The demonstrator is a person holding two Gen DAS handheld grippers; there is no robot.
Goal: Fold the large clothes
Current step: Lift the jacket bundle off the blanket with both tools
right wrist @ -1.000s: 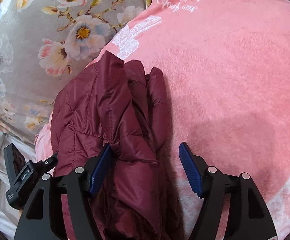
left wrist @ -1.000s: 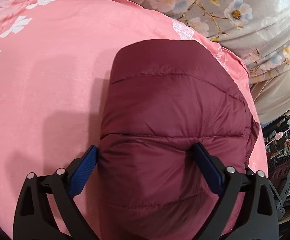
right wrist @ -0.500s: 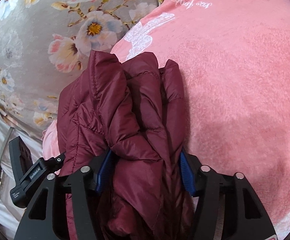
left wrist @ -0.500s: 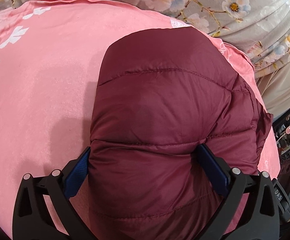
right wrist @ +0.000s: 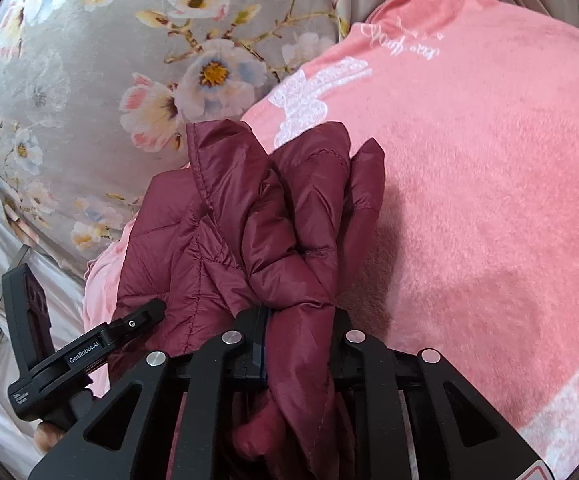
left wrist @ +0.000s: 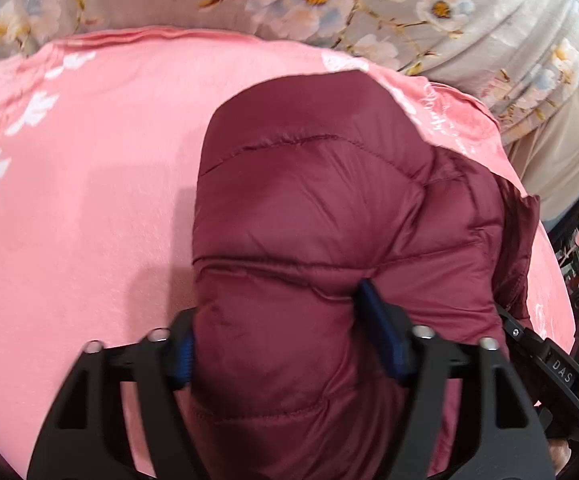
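Between both closing grippers' jaws: maroon jacket (left wrist: pixel 309 216).

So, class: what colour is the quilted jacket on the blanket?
Dark maroon. The jacket shows best in the left wrist view, on a pink blanket.

You see a maroon quilted puffer jacket (left wrist: pixel 309 208) on a pink blanket (left wrist: pixel 89 200) with white leaf prints at ten o'clock; a grey floral sheet (right wrist: pixel 89 60) at twelve; black grippers, blue pads (left wrist: pixel 381 328).
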